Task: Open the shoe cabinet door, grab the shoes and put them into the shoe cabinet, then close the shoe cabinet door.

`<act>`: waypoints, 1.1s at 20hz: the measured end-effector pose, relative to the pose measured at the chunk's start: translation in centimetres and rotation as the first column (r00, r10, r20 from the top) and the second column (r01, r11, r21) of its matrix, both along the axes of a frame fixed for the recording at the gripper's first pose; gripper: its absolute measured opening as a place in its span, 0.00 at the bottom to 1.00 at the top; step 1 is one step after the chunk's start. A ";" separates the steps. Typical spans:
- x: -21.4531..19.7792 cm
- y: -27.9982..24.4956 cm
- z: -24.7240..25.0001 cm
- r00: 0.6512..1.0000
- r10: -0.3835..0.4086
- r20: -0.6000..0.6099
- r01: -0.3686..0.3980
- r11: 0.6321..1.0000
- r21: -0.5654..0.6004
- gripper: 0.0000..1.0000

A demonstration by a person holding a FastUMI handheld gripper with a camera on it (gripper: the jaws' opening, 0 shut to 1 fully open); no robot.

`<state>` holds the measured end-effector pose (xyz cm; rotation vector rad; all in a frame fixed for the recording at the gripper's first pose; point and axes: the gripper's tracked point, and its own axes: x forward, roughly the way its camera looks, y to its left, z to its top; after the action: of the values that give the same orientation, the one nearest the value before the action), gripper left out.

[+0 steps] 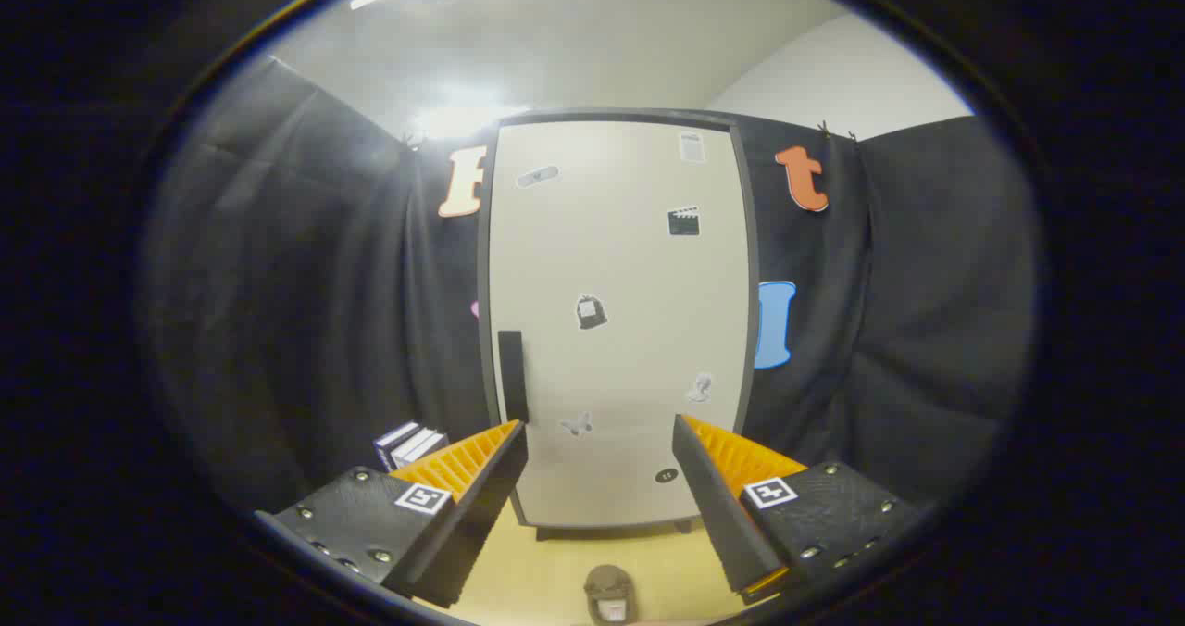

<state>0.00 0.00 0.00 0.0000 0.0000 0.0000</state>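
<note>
Tool [600,431] fingers apart, empty, shut shoe cabinet door [618,320] just beyond, handle [511,376] seemingly near one fingertip.

Spread gripper [600,427] fingers holding nothing, aimed at closed shoe cabinet door [618,320] just ahead. Dark vertical handle [512,374] beside one fingertip. Small stickers [591,311] scattered across the door. Wooden floor [546,570] below.

The shoe cabinet [618,320] stands ahead against the booth wall [305,283], books [410,444] at its left.
</note>
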 end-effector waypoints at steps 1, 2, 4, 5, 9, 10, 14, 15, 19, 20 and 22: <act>0.3 0.0 0.2 1.000 -0.012 0.007 0.012 1.000 0.017 0.99; 0.7 0.2 0.0 1.000 -0.015 0.004 0.015 1.000 0.023 0.99; 1.5 0.5 -0.4 1.000 -0.025 -0.007 0.025 1.000 -0.002 0.99; 2.0 0.7 -0.7 0.999 -0.030 -0.013 0.030 0.999 -0.013 0.99; 3.4 1.3 -1.2 0.999 -0.034 -0.025 0.034 0.999 0.010 0.99; 3.7 1.4 -1.3 0.999 -0.042 -0.030 0.042 0.999 0.004 0.99; 4.6 2.1 -1.5 0.999 -0.047 -0.023 0.047 0.999 -0.008 0.99; 4.9 2.3 -1.5 0.998 -0.049 -0.026 0.049 0.999 -0.011 0.99; 7.0 4.1 -1.6 0.999 -0.030 -0.011 0.030 1.000 -0.004 0.99; 7.7 4.7 -1.6 1.000 -0.024 -0.005 0.024 1.000 0.005 0.99; 9.2 6.0 -1.7 1.000 -0.009 -0.003 0.009 1.000 0.025 0.99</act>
<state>9.21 5.96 -1.67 0.0246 0.0025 -0.0092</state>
